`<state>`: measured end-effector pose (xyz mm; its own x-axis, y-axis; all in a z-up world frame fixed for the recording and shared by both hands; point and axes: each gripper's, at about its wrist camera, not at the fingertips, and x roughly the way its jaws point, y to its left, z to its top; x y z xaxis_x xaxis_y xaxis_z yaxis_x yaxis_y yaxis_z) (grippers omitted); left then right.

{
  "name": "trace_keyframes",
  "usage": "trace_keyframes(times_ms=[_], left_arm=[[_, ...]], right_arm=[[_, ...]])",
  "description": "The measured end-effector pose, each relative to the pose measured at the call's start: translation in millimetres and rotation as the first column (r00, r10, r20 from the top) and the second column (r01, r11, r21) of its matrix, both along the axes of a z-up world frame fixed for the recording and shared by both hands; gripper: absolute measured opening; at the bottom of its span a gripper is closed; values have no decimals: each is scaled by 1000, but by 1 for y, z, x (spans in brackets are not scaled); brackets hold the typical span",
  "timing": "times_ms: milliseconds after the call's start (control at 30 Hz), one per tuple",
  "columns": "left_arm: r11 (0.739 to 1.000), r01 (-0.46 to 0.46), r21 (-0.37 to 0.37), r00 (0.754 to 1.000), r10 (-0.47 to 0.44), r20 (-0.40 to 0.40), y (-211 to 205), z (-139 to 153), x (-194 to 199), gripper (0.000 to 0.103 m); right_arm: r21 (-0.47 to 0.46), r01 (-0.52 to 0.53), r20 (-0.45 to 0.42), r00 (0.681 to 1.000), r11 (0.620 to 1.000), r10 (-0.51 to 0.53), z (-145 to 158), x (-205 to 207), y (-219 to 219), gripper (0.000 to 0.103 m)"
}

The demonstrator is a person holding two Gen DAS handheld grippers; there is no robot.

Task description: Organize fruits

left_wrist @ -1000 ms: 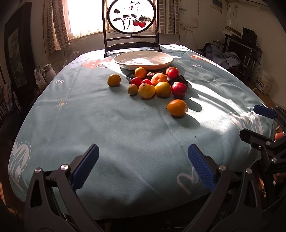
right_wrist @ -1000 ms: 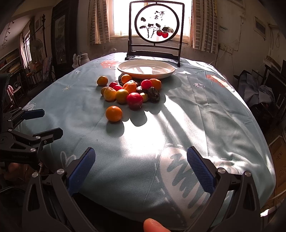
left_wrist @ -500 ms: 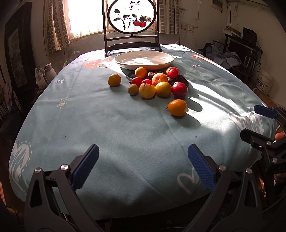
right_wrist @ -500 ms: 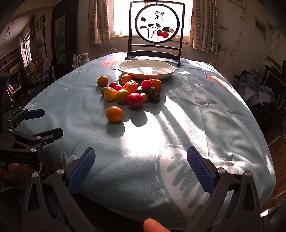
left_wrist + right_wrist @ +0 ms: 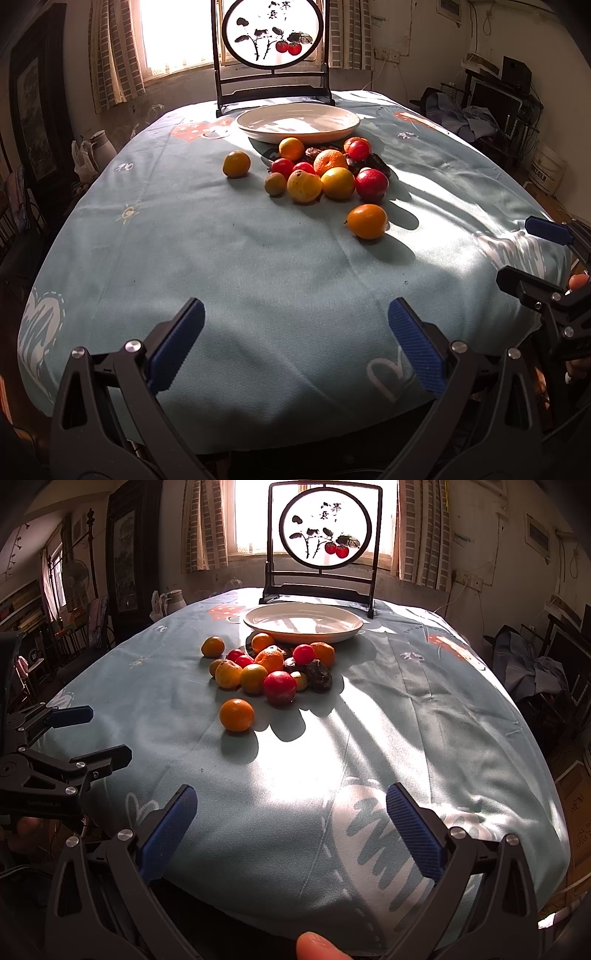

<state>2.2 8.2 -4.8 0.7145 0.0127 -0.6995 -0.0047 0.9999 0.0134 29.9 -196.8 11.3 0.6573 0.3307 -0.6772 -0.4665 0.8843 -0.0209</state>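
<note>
Several fruits lie in a pile (image 5: 321, 173) (image 5: 273, 668) on the table, in front of an empty white plate (image 5: 299, 122) (image 5: 303, 622). One orange (image 5: 367, 221) (image 5: 236, 715) lies alone nearest to me, and another (image 5: 236, 164) (image 5: 212, 646) lies apart to the left. A red apple (image 5: 371, 184) (image 5: 279, 688) sits at the pile's near edge. My left gripper (image 5: 295, 350) (image 5: 92, 734) is open and empty at the table's near edge. My right gripper (image 5: 291, 830) (image 5: 532, 251) is open and empty at the near edge, to the right of the left one.
A light blue patterned cloth (image 5: 221, 258) covers the round table. A dark framed round screen (image 5: 271, 33) (image 5: 321, 535) stands behind the plate. A white jug (image 5: 98, 146) stands at the left, and cluttered furniture (image 5: 491, 103) at the right.
</note>
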Motion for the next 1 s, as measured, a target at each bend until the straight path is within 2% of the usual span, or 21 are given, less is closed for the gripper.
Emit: trace_keyframes(times_ms=[800,867,1000], left_arm=[[1000,-10,-5,1000,10,-20,11,-12,3,101],[1000,-13,-22,1000,12,-19,18,-12,5,101],[994,-49,-102,999,47,-15,43,-14,7,101]], right_arm=[[15,-34,-27,999,999,35,-4,6,12,102],[30,-44,-29,999,999,45,-3,9,15,102],[93,-101,-57,993,991,106,-6,19,29,102]])
